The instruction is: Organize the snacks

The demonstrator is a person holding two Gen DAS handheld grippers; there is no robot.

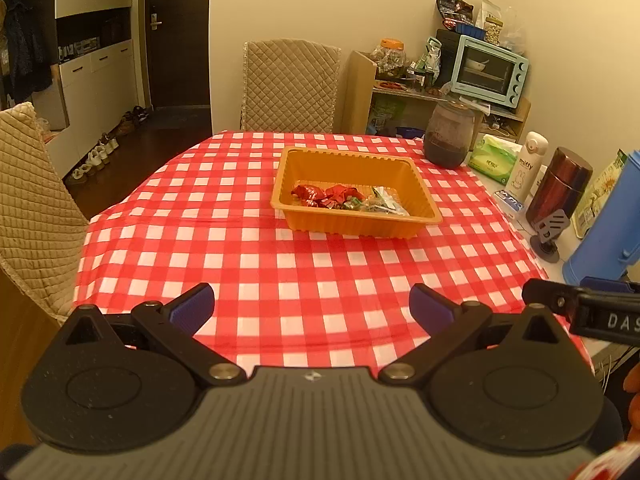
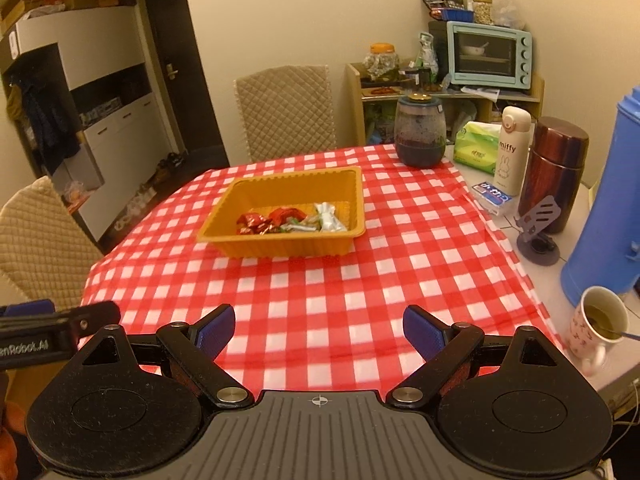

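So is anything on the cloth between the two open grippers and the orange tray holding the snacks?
Nothing visible. Only bare checked tablecloth lies between the left gripper, the right gripper and the orange tray. The flasks and mug stand off to the right.

Blue jug (image 2: 604, 200) beside mug (image 2: 598, 326)

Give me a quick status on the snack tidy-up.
Left gripper and right gripper open, empty. Snacks in orange tray. Nothing in the way.

Checked table (image 2: 320, 292) bears orange tray (image 2: 256, 246), jar (image 2: 420, 136).
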